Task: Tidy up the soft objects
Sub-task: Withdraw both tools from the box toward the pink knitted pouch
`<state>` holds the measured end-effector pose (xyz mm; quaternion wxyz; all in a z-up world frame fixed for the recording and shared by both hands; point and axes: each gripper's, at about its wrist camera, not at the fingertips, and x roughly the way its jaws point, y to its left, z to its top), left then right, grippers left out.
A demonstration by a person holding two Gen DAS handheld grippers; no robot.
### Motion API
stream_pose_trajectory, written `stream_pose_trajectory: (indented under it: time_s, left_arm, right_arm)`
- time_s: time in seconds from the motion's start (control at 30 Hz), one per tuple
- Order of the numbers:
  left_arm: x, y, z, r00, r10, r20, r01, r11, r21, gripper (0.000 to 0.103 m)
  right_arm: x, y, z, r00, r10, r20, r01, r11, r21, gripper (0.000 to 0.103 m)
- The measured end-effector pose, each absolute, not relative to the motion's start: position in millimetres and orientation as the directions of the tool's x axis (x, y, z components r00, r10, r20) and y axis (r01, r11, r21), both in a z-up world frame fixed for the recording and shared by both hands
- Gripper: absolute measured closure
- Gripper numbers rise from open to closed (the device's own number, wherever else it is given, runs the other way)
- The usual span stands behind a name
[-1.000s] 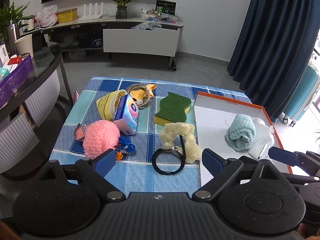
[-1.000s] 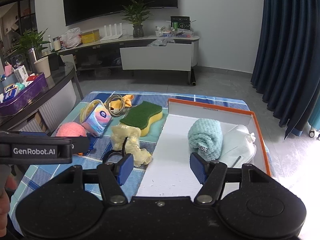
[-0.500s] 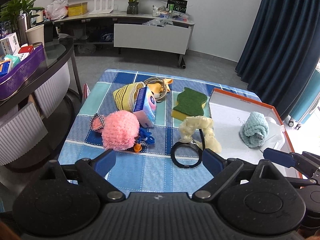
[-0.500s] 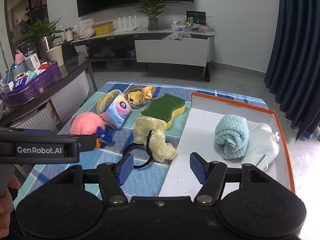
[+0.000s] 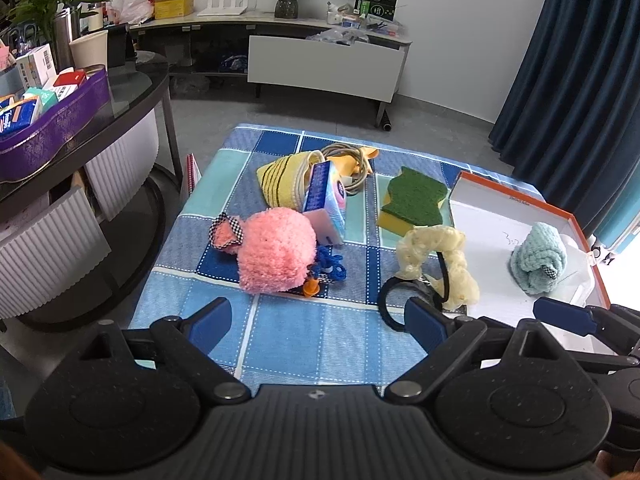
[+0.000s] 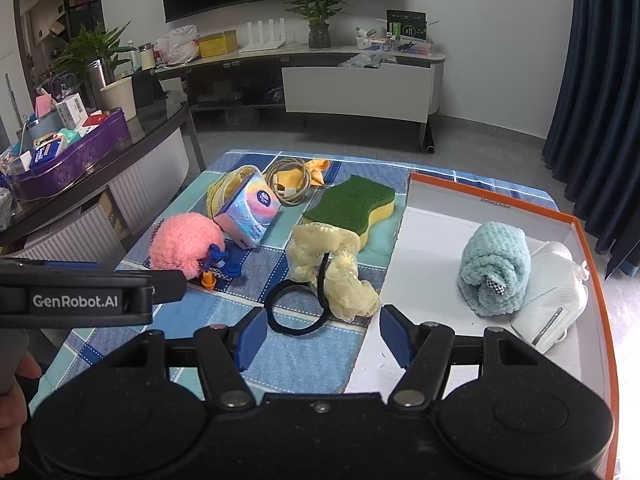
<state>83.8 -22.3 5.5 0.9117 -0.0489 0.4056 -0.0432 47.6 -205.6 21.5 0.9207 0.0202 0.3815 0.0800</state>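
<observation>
A checked blue cloth (image 6: 304,364) covered the bench; both claws, left (image 5: 318,322) and right (image 6: 322,338), hung released, grasping nothing. The teal towel roll (image 6: 494,270) half hid a white mask (image 6: 556,304) in the orange-rimmed box (image 6: 590,248); the pink plush (image 5: 276,256) lay outside

A tabletop under a blue checked cloth (image 6: 304,360) fills mid-frame. On it, from left: pink fluffy toy (image 6: 186,246), tissue pack (image 6: 250,216), coiled cable (image 6: 286,180), green-and-yellow sponge (image 6: 350,208), pale yellow scrunchie (image 6: 340,268), black hair tie (image 6: 296,312), and an orange-rimmed white box (image 6: 592,264) at right.
</observation>
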Motion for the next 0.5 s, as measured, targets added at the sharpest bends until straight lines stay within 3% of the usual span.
stream_pose_trajectory:
  time_s: [0.5]
  left_arm:
    - [95.2, -5.0, -9.8, 0.648, -0.092, -0.756, 0.004, 0.993, -0.118, 0.007]
  right_arm:
    - [59.9, -204.1, 11.3, 0.673, 0.166, -0.72, -0.127, 0.986, 0.108, 0.027]
